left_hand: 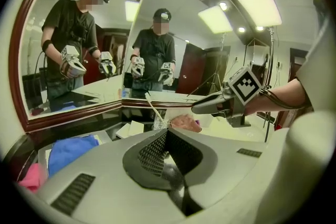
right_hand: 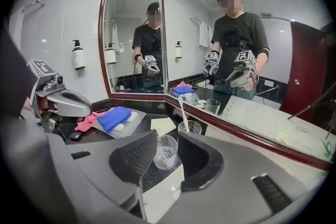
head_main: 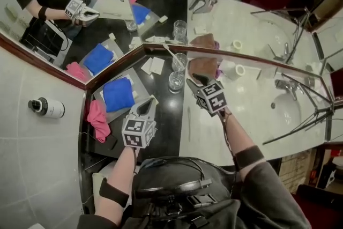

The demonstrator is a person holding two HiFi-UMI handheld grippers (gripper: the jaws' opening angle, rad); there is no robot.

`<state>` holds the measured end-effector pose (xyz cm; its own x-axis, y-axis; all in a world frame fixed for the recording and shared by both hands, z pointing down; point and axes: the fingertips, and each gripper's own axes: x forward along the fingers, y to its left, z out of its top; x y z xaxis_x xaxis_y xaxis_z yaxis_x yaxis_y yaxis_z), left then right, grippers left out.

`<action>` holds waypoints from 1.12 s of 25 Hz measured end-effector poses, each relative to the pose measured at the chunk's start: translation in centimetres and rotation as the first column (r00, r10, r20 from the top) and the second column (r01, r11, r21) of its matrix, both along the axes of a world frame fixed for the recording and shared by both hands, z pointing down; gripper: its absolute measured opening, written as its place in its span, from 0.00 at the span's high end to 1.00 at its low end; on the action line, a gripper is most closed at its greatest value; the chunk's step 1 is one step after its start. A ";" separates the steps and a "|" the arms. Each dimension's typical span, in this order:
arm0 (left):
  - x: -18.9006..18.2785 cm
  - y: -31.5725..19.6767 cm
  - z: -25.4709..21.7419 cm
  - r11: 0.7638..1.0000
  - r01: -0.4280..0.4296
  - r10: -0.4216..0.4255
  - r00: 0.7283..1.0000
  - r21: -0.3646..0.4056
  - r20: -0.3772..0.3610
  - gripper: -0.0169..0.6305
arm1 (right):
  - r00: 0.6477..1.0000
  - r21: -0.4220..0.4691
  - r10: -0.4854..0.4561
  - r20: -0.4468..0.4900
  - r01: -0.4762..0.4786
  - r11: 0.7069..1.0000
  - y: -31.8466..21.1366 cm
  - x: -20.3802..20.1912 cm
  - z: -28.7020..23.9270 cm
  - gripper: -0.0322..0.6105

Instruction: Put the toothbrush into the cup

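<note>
Forearm (head_main: 242, 142) stretches forward, right gripper (head_main: 193, 82) tilted down.

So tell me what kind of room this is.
Most likely a bathroom, perhaps a hotel's: a washbasin with a tap set in the counter, big mirrors meeting in the corner, a pump bottle on the wall, and a toothbrush standing in a glass cup.

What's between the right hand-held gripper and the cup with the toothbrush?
An empty glass stands between the right hand-held gripper and that cup; the right gripper view shows it.
</note>
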<state>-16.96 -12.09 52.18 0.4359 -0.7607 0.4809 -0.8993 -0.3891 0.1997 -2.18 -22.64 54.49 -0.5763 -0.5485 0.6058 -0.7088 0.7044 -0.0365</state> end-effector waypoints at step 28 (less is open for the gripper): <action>-1.0 -4.8 4.6 0.994 0.053 -0.057 0.998 -0.091 -0.041 0.97 | 0.962 -0.071 -0.191 -0.194 0.180 0.981 -13.4 -8.3 7.5 0.67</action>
<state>-17.91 -16.90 56.77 0.4168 -0.7388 0.5296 -0.9085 -0.3182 0.2710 -10.49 -35.99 62.01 -0.5302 -0.4076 0.7435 -0.5624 0.8253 0.0514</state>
